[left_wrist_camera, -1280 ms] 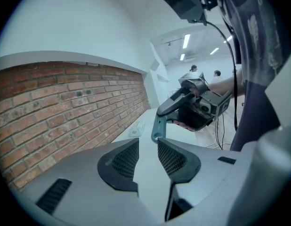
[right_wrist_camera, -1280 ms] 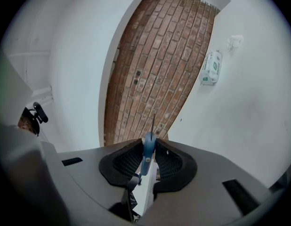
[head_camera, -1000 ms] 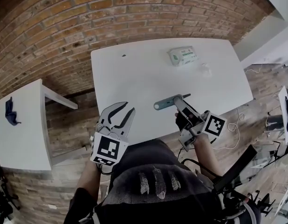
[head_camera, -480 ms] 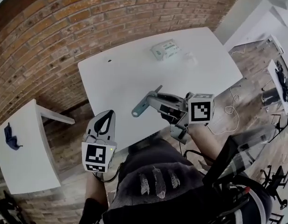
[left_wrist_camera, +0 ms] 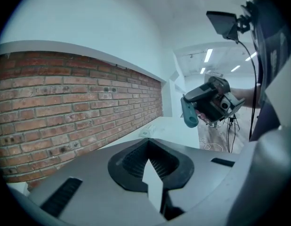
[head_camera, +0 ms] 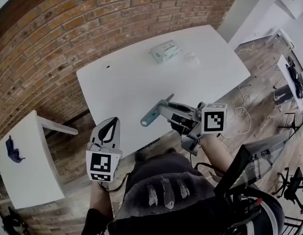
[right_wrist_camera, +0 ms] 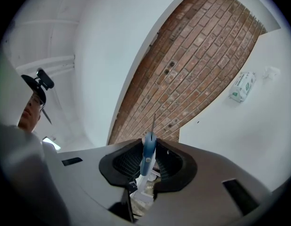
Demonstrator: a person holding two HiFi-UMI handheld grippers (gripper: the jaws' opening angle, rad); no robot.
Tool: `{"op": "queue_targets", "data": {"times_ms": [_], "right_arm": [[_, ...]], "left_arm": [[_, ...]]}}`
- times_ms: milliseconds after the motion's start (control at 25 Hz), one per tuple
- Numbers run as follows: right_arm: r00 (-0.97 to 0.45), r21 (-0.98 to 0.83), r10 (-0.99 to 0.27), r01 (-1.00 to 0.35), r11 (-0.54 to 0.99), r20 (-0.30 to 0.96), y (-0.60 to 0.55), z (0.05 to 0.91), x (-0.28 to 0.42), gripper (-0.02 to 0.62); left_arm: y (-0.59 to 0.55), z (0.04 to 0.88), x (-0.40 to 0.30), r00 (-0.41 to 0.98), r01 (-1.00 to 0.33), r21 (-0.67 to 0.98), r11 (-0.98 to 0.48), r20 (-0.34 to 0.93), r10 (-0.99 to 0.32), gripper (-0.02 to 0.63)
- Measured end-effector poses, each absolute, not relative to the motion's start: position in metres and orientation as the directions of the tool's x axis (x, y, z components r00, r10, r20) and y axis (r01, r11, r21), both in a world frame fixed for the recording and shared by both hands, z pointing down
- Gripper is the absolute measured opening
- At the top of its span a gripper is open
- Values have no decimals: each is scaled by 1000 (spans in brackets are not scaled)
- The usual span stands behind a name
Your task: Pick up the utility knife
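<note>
Right gripper (head_camera: pixel 167 109) clamped on the teal-handled utility knife (head_camera: pixel 150 116), held clear above the white table (head_camera: pixel 127 77) at its near edge. Left gripper (head_camera: pixel 111 126) jaws fully together, empty, just off that edge.

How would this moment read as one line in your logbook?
right claw: shut on utility knife | utility knife: held in the air above white table | left claw: shut, empty
</note>
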State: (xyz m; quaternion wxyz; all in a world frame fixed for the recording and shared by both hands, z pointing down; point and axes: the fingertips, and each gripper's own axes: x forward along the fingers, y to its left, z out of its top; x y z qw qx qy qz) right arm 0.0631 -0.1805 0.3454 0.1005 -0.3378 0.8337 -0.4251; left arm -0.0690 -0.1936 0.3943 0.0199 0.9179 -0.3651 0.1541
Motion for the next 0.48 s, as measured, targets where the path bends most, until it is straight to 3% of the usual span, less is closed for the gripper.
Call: {"op": "queue_targets", "data": {"times_ms": [480], "right_arm": [[-774,-829,-633,-376,415,34,-147,354,162,83]], "left_arm": [[-160,387,41,676,-653,-120,-748,354,-646,-5]]}}
